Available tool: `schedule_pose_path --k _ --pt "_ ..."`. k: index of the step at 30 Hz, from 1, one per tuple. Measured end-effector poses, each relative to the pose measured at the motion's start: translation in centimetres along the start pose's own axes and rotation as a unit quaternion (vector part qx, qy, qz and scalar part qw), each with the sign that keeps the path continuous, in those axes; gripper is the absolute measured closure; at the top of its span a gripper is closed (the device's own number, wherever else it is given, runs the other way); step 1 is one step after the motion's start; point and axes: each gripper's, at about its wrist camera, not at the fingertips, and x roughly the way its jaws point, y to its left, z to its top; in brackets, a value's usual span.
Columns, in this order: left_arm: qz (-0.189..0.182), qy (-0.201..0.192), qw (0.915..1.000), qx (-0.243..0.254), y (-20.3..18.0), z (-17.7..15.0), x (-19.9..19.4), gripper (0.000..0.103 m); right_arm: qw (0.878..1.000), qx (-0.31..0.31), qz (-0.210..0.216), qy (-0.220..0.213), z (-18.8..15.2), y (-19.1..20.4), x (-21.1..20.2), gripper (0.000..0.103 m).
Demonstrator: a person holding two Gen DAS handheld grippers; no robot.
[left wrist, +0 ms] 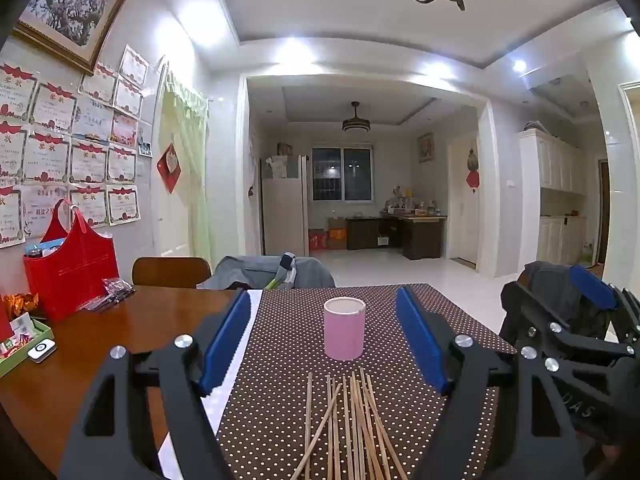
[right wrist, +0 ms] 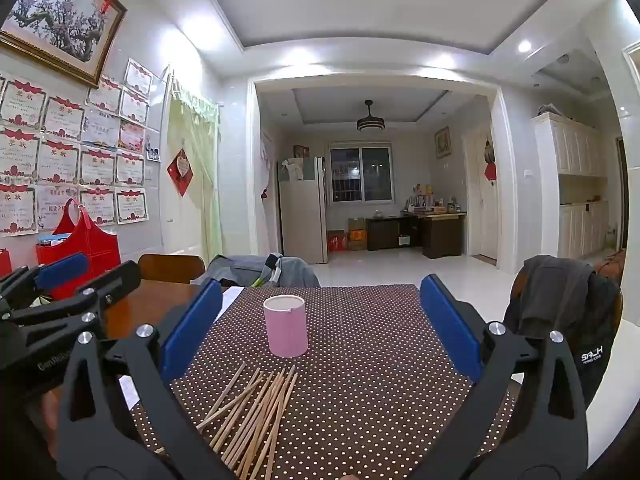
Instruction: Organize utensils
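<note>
Several wooden chopsticks (left wrist: 352, 428) lie loose in a pile on a brown dotted mat (left wrist: 400, 360), in front of an upright empty pink cup (left wrist: 344, 328). My left gripper (left wrist: 324, 320) is open and empty, held above the near end of the mat with the cup between its blue pads. In the right wrist view the chopsticks (right wrist: 256, 412) lie left of centre and the pink cup (right wrist: 285, 325) stands behind them. My right gripper (right wrist: 320, 308) is open and empty. Each gripper shows at the edge of the other's view.
A wooden table (left wrist: 120, 340) holds a red bag (left wrist: 72, 276), a green tray (left wrist: 24, 344) and small packets at the left. Chairs draped with grey clothes stand at the far side (left wrist: 276, 272) and at the right (right wrist: 560, 312).
</note>
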Motion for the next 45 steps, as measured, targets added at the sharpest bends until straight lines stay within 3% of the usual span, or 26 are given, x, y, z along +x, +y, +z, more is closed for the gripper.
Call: schedule_pose_path --k 45 --pt "0.000 0.001 1.0000 0.001 0.18 -0.60 -0.09 0.029 1.000 0.001 0.000 0.008 -0.45 -0.42 0.49 0.006"
